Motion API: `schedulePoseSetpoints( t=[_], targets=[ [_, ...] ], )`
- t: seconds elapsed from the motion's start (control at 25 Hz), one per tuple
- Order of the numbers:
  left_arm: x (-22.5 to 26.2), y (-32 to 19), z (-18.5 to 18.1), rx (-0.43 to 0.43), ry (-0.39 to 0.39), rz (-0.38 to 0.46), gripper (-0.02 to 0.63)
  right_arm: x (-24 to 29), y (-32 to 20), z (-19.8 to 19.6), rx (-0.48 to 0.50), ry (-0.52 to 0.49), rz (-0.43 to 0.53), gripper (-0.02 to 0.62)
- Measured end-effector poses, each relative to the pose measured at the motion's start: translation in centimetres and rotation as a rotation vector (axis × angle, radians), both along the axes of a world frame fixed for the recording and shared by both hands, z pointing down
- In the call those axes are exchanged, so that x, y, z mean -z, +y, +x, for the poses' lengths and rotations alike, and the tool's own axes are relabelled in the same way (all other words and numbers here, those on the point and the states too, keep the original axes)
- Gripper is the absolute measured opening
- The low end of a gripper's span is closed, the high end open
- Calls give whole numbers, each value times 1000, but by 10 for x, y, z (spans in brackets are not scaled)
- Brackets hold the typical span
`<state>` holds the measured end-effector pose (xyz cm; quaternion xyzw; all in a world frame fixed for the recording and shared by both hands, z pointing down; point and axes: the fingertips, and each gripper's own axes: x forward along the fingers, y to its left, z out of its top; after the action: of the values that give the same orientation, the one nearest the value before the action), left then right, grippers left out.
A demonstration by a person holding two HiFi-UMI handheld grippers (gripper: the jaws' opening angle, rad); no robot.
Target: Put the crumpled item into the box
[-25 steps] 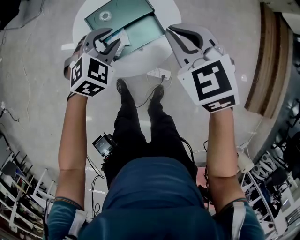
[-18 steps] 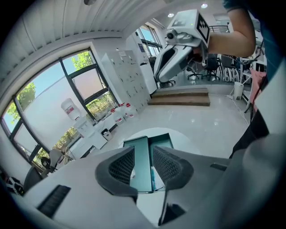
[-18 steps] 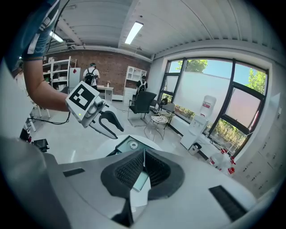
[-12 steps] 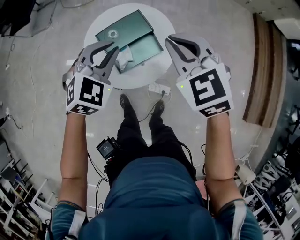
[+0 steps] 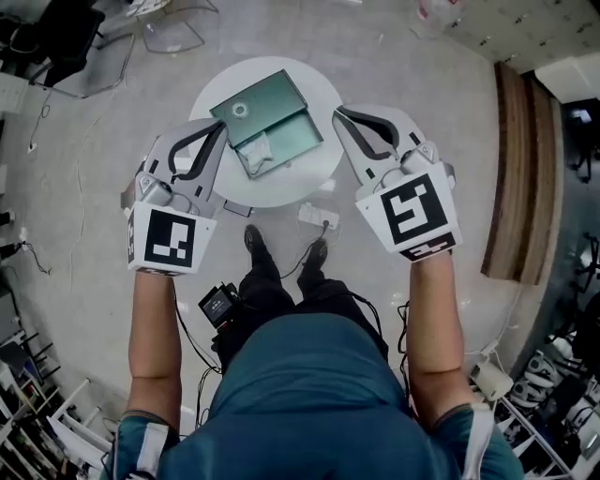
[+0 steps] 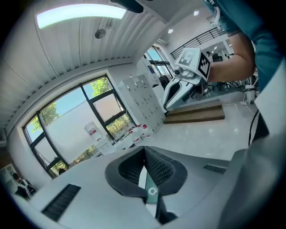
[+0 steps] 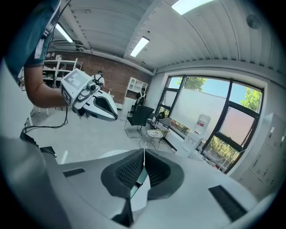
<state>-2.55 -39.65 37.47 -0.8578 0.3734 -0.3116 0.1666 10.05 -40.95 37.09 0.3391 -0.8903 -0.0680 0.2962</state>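
A green box (image 5: 284,137) lies with its lid (image 5: 258,105) folded back on the round white table (image 5: 323,101). The crumpled white item (image 5: 261,149) rests inside the box's tray. My left gripper (image 5: 219,130) hovers at the table's left edge, shut, with nothing between its pads (image 6: 154,165). On the table's right side my right gripper (image 5: 340,114) is also shut and holds nothing. Neither gripper touches the box. A sliver of the green box (image 7: 138,176) shows through the gap below the right gripper's tips (image 7: 144,154).
A white power strip (image 5: 319,217) with a cable lies on the floor by the person's shoes (image 5: 253,240). A small black device (image 5: 219,303) sits by the left leg. A wooden platform (image 5: 512,169) runs along the right. Chairs stand beyond the table (image 5: 169,26).
The left gripper's jaws went from wide open at the box to shut. The crumpled item now lies in the tray. Both grippers have drawn back from the table.
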Motion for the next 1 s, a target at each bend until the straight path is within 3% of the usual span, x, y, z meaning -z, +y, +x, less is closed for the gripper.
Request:
schedulePoseSetpoints(
  t=[0.56,1.0],
  targets=[
    [134,81,5,29,23,174,18,125,73,4,89,-8,153,37],
    [172,140,-10,81,31,217,18,167,127,0,130,-25,201,37]
  ],
)
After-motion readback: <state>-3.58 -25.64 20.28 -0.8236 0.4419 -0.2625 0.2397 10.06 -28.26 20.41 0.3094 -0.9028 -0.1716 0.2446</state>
